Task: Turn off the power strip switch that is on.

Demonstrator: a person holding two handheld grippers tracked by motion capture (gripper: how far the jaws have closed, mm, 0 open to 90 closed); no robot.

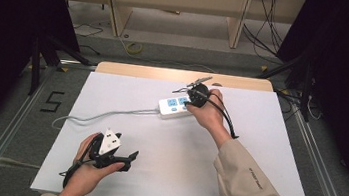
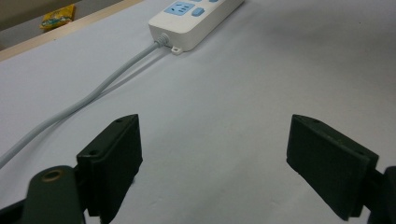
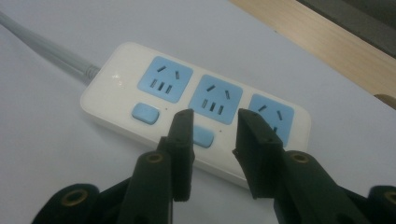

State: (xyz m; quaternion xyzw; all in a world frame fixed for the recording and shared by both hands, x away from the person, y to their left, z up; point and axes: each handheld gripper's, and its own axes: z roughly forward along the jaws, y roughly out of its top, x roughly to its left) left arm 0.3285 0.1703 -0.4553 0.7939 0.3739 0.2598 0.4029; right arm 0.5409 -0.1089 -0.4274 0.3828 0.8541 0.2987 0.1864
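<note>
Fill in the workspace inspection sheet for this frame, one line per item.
Surface: white sheet over a wooden table.
Job's things: white power strip with three blue sockets, lying flat.
Clutter: nothing seen.
Grippers: left hand-held gripper open, above the sheet near the front; right hand-held gripper partly open, over the strip's middle switch.
Cables: grey cord runs left from the strip.
Surroundings: floor cables, wooden frame behind.
</note>
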